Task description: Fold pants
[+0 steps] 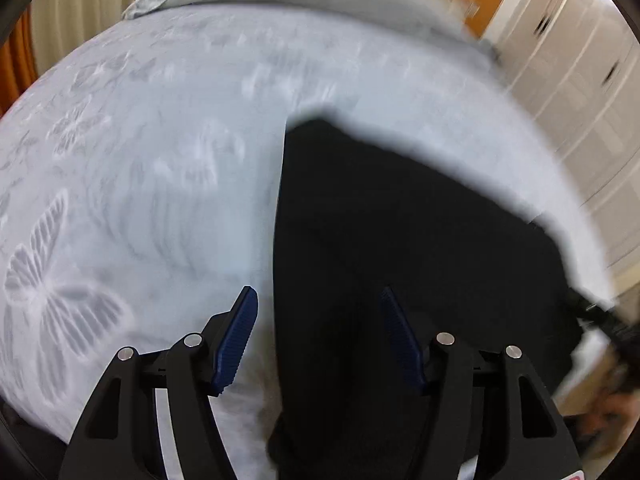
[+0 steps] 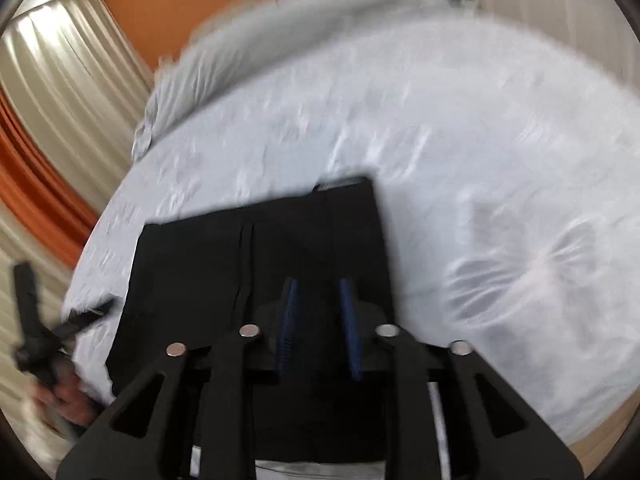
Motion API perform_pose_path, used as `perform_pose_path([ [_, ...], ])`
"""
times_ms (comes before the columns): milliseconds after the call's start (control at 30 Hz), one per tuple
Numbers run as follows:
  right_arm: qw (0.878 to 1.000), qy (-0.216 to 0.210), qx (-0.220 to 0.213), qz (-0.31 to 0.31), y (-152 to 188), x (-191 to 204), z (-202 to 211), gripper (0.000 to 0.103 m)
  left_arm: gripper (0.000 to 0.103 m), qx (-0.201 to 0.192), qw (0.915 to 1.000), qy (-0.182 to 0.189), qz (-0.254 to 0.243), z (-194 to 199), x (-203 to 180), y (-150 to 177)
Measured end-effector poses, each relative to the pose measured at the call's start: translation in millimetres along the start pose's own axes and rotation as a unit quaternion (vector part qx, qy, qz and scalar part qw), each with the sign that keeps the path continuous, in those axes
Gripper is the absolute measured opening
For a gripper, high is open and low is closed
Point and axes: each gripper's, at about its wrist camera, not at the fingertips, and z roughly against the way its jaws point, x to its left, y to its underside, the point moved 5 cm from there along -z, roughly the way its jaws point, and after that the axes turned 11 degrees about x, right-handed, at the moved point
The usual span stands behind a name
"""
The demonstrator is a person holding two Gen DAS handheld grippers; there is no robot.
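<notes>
**Folded pants, bare sheet on both sides**

My left gripper (image 1: pixel 316 300) hangs wide open, empty, straddling the black pants' (image 1: pixel 400 240) left edge. My right gripper (image 2: pixel 318 300) stands narrowly parted, gripping nothing. Butterfly-print bedsheet (image 2: pixel 500 160) lies open beyond.

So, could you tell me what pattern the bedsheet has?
Pale sheet with grey-white butterflies, clearest in the left wrist view.
</notes>
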Motion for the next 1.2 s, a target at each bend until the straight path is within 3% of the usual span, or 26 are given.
perform_pose_path([
  [33, 1.000, -0.010, -0.003, 0.018, 3.0, 7.1, 4.4, 0.024, 0.066, -0.037, 0.9993, -0.003, 0.009, 18.3, 11.3, -4.3],
  [100, 0.996, -0.038, -0.004, 0.087, 18.2, 35.4, 10.9, 0.024, 0.074, -0.097, 0.9929, -0.050, 0.046, 50.6, 42.1, -12.5],
  [200, 0.975, -0.073, 0.017, 0.210, 57.6, 107.1, 8.8, 0.025, 0.074, -0.110, 0.9878, -0.087, 0.067, 66.4, 72.1, -9.7],
  [267, 0.951, -0.079, 0.034, 0.297, 94.7, 157.4, 0.9, 0.042, 0.074, -0.104, 0.9876, -0.091, 0.074, 65.8, 79.1, -4.8],
  [300, 0.941, -0.073, 0.030, 0.329, 105.1, 179.1, -2.9, 0.057, 0.074, -0.093, 0.9890, -0.092, 0.068, 62.7, 77.5, -3.0],
  [400, 0.905, -0.020, 0.015, 0.425, 132.8, 230.9, -19.9, 0.057, 0.074, -0.089, 0.9890, -0.109, 0.045, 57.4, 63.7, 1.9],
  [500, 0.864, 0.034, -0.006, 0.503, 152.9, 254.0, -34.6, 0.057, 0.075, -0.088, 0.9863, -0.138, 0.020, 61.3, 58.5, 8.8],
  [533, 0.848, 0.058, -0.012, 0.527, 158.8, 255.6, -39.7, 0.057, 0.075, -0.077, 0.9877, -0.136, 0.011, 59.8, 60.7, 12.1],
  [567, 0.839, 0.073, -0.013, 0.539, 157.0, 254.7, -45.4, 0.057, 0.075, -0.067, 0.9899, -0.125, 0.003, 55.5, 65.9, 13.2],
  [600, 0.830, 0.090, -0.012, 0.550, 157.5, 251.0, -50.5, 0.057, 0.075, -0.043, 0.9948, -0.092, -0.014, 52.7, 65.1, 23.2],
  [667, 0.836, 0.096, 0.004, 0.541, 145.5, 237.9, -59.3, 0.045, 0.076, -0.011, 0.9977, -0.050, -0.044, 44.0, 61.3, 35.4],
  [700, 0.855, 0.079, 0.026, 0.513, 135.6, 227.9, -68.0, 0.023, 0.076, 0.004, 0.9969, -0.043, -0.066, 40.5, 57.4, 43.2],
  [733, 0.875, 0.059, 0.039, 0.480, 122.2, 223.0, -68.9, 0.009, 0.076, 0.016, 0.9947, -0.047, -0.090, 36.1, 53.0, 50.0],
  [767, 0.899, 0.022, 0.047, 0.436, 105.8, 213.6, -66.0, 0.008, 0.076, 0.023, 0.9921, -0.054, -0.110, 32.0, 49.1, 54.2],
  [833, 0.918, -0.015, 0.050, 0.392, 88.9, 203.4, -57.3, 0.007, 0.076, 0.038, 0.9835, -0.071, -0.162, 20.9, 38.2, 64.2],
  [1000, 0.940, -0.078, 0.049, 0.330, 62.6, 191.1, -43.4, 0.007, 0.076, 0.006, 0.9700, -0.069, -0.233, 8.7, 4.4, 61.0],
  [1133, 0.946, -0.086, 0.040, 0.310, 53.6, 186.1, -39.6, 0.007, 0.073, 0.024, 0.9653, -0.065, -0.252, -11.2, -13.9, 58.8],
  [1167, 0.947, -0.091, 0.043, 0.304, 50.8, 184.3, -40.1, 0.007, 0.068, 0.025, 0.9639, -0.063, -0.258, -13.0, -18.2, 59.8],
  [1200, 0.948, -0.094, 0.046, 0.301, 47.8, 185.6, -39.7, 0.007, 0.056, 0.028, 0.9604, -0.058, -0.271, -15.1, -24.5, 62.1],
])
